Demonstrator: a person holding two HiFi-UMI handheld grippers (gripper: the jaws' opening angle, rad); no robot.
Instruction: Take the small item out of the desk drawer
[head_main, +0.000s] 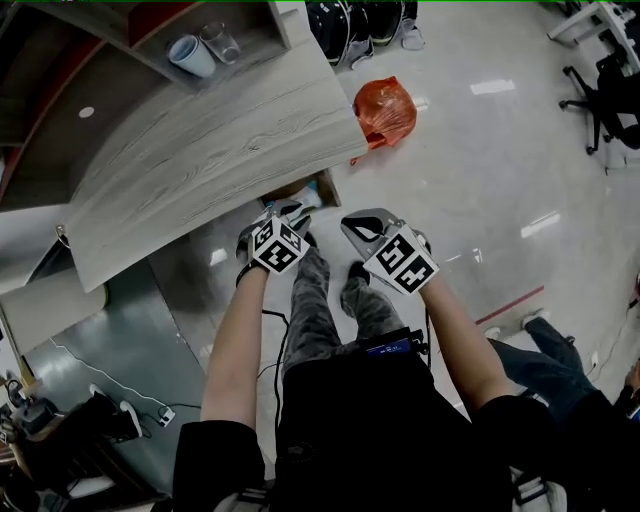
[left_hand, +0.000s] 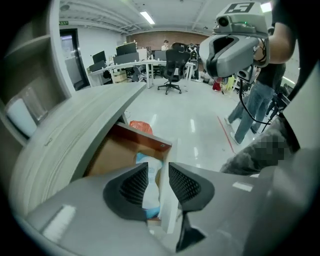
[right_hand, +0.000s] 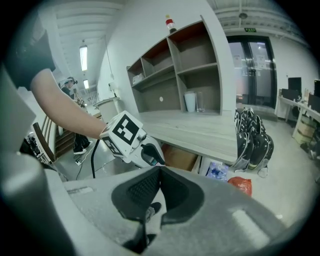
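Note:
Under the grey wood desk top a drawer stands pulled out, brown inside. A small white-and-blue packet lies in it near the white drawer front; the right gripper view shows the packet too. My left gripper hangs just above the drawer, pointing steeply down, open, with the packet and drawer front showing through the gap and neither pad touching. In the head view the left gripper is at the drawer's near edge. My right gripper is shut on nothing, held to the right of the left gripper.
An orange plastic bag lies on the glossy floor beyond the desk corner. Two cups stand in the shelf unit on the desk. Dark backpacks sit by the desk end. A person's legs stand below the grippers; cables and a power strip lie at left.

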